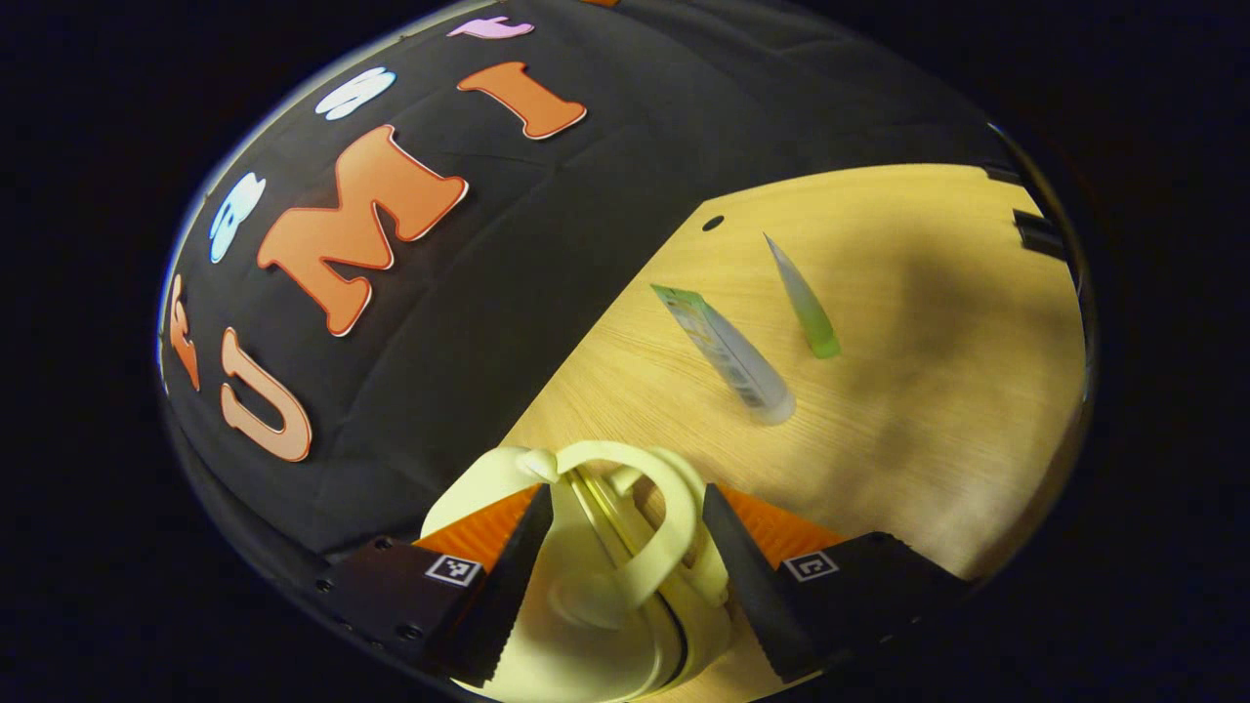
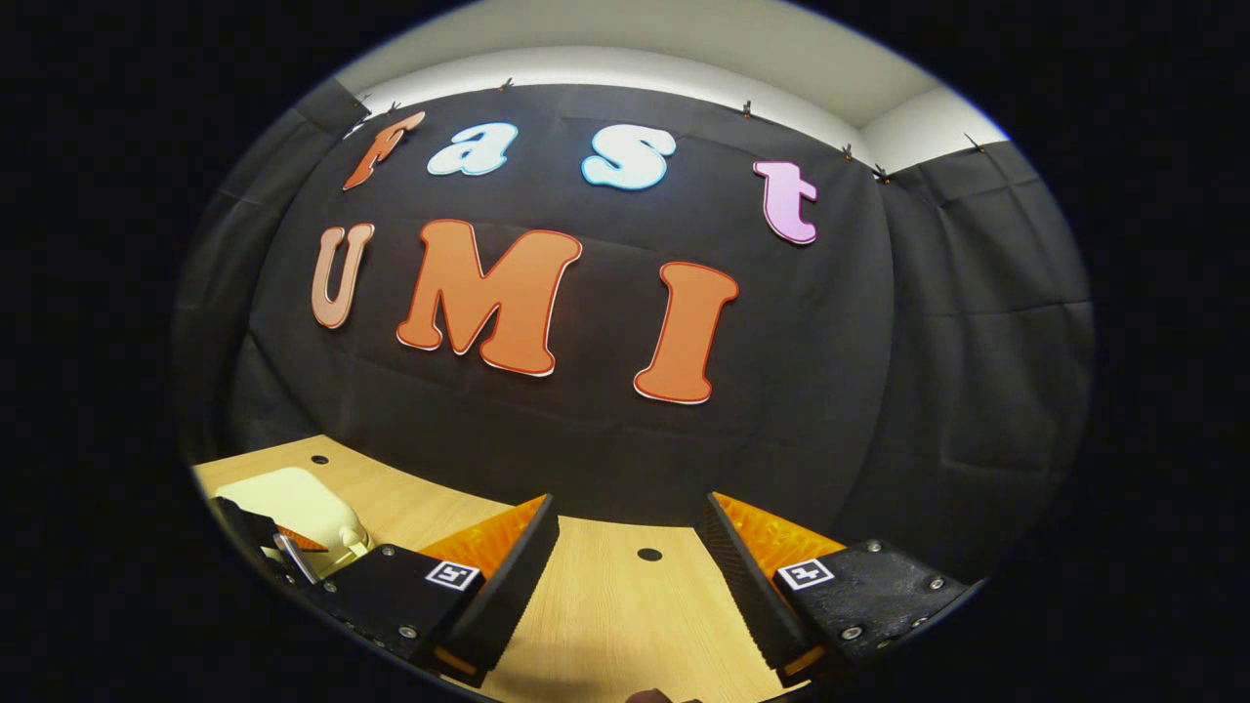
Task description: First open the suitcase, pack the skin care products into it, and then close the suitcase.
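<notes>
A small cream suitcase (image 1: 586,625) lies shut on the wooden table, right under my left gripper (image 1: 625,498). Its looped handle (image 1: 664,527) sits between the open fingers, which stand on either side of it without pressing. Two skin care tubes lie further out on the table: a pale tube with a green end (image 1: 728,351) and a translucent green tube (image 1: 806,303). My right gripper (image 2: 630,508) hovers open over bare table with nothing between its fingers. In the right gripper view the suitcase (image 2: 293,503) shows at the far left, with the other gripper (image 2: 259,532) at it.
The wooden table (image 1: 928,410) runs up to the black cloth wall (image 1: 547,244). Small round holes mark the tabletop (image 1: 713,223) (image 2: 649,555). A dark shadow falls across the table's right part. Dark brackets (image 1: 1035,234) sit at the far edge.
</notes>
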Demonstrator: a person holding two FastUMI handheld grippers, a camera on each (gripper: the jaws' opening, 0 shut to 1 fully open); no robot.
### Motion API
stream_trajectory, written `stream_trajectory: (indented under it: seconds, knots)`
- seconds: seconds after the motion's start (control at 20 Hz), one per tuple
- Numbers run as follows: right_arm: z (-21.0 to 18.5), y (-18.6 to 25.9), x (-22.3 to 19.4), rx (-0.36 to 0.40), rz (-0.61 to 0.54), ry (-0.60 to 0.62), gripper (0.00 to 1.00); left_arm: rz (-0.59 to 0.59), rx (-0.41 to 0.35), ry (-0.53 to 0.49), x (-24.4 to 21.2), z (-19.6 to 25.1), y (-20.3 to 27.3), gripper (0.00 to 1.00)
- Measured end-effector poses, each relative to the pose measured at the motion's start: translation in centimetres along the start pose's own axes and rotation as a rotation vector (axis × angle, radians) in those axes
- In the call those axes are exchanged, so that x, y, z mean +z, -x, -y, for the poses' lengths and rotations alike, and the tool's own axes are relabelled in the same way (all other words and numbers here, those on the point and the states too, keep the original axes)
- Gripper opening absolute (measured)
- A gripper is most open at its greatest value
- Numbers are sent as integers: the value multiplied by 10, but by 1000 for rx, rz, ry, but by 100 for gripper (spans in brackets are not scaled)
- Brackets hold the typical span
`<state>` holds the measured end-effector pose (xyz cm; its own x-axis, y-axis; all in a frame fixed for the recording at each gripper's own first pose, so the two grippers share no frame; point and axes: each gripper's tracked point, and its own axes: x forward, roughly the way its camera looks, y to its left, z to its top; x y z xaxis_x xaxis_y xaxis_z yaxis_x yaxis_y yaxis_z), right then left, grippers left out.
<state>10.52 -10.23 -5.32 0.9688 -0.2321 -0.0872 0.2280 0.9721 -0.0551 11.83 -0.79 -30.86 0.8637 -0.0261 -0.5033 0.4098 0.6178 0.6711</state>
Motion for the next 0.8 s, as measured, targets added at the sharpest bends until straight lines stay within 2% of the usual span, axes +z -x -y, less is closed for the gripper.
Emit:
stream_trajectory:
  seconds: [0.05,0.2,0.25,0.3,0.35,0.5,0.7,0.8]
  knots:
    - [1,0,-1,-4,-1,-3,95,-3,13,-22,-3,-1,0,94]
    - [-1,-1,-4,-1,-7,-14,95,-27,21,-66,-12,3,-6,88]
    - [-2,-1,-5,2,-9,-15,95,-42,20,-89,-13,4,-10,82]
    - [-3,-2,-5,6,-8,-14,95,-52,19,-110,-14,6,-13,70]
    - [-5,-2,-5,11,-8,-13,95,-56,13,-136,-14,9,-15,67]
    - [-9,-1,-3,23,-3,-11,95,-49,9,-152,-8,14,-9,25]
    - [-13,-1,-4,38,-5,-8,95,11,42,-69,9,-8,1,2]
    - [-18,-2,-4,46,-6,-9,95,28,57,0,16,-33,12,2]
